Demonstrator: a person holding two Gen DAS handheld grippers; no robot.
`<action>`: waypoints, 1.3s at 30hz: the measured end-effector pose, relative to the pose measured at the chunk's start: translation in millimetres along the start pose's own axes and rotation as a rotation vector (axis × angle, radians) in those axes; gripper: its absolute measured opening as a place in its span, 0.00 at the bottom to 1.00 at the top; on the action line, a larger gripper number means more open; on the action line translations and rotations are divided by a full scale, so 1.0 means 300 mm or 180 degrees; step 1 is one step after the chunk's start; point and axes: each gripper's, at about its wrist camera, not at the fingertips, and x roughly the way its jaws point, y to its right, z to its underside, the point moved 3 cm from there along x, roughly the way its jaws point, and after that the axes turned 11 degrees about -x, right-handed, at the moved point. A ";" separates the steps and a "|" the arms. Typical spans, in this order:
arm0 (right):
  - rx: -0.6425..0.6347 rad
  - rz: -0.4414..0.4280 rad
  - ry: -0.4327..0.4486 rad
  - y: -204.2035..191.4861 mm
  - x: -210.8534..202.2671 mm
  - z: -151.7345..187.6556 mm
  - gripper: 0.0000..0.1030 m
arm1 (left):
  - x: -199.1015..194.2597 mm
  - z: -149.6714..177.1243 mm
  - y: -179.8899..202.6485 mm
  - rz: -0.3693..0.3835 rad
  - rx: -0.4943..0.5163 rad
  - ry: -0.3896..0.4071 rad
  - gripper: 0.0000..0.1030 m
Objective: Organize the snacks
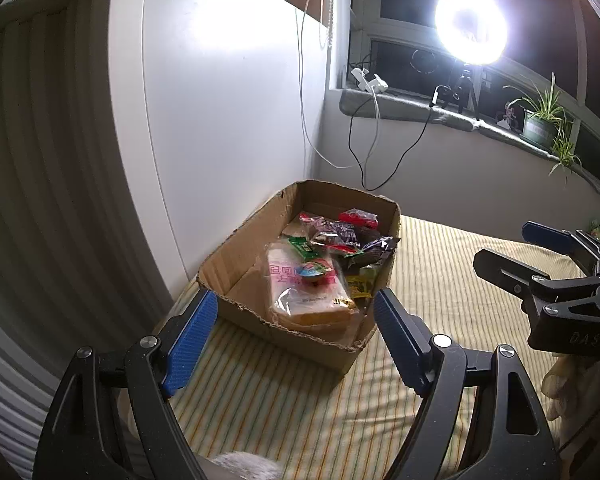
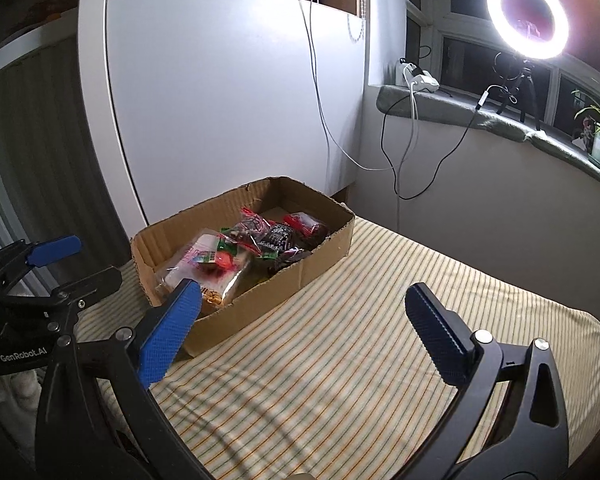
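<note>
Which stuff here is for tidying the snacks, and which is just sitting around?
For the job:
cardboard box
snack packets inside it
big bread pack
left tongs and right tongs, both open and empty

Just lying about:
ring light
potted plant
cables
striped cloth

Two hand-held grippers, each a black forked frame with triangular cut-outs, silver screw heads at the pivots, and ribbed blue pads (image 1: 190,340) on the fingers. The left gripper (image 2: 56,264) body reads "GenRobot.AI" in white (the right gripper (image 1: 540,248) shows faint "DAS" lettering).
</note>
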 end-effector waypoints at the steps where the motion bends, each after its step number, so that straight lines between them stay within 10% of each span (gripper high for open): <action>1: 0.0003 -0.0001 -0.0002 0.001 -0.001 0.000 1.00 | 0.001 0.000 0.000 -0.0014 0.0000 0.0005 0.78; 39: 0.0004 -0.0050 -0.0057 -0.015 0.019 0.011 1.00 | 0.007 0.006 0.003 -0.0049 0.0017 0.0014 0.78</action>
